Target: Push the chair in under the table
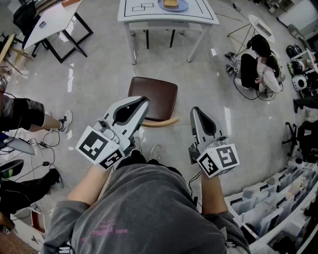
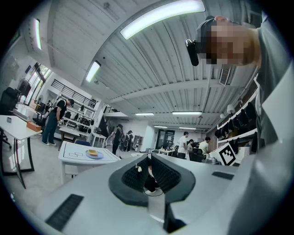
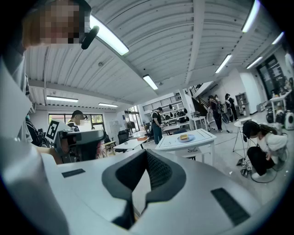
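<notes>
A chair with a brown seat [image 1: 153, 98] and a curved wooden backrest [image 1: 161, 122] stands on the floor, away from the white table [image 1: 166, 19], with open floor between them. In the head view my left gripper [image 1: 142, 102] is shut and empty, and its tip overlaps the left end of the backrest; whether it touches is unclear. To the right of the chair, my right gripper [image 1: 196, 112] is shut and empty too. Both gripper views look level over the room toward the table [image 2: 76, 158] [image 3: 197, 141]; the chair is hidden in them.
A plate with a yellow item [image 1: 173, 4] lies on the table. A person [image 1: 262, 67] crouches on the floor at the right beside a small round stand [image 1: 261, 26]. Another white table [image 1: 52, 20] stands at top left. Someone's legs [image 1: 30, 116] and cables are at the left, and bins [image 1: 278, 198] at lower right.
</notes>
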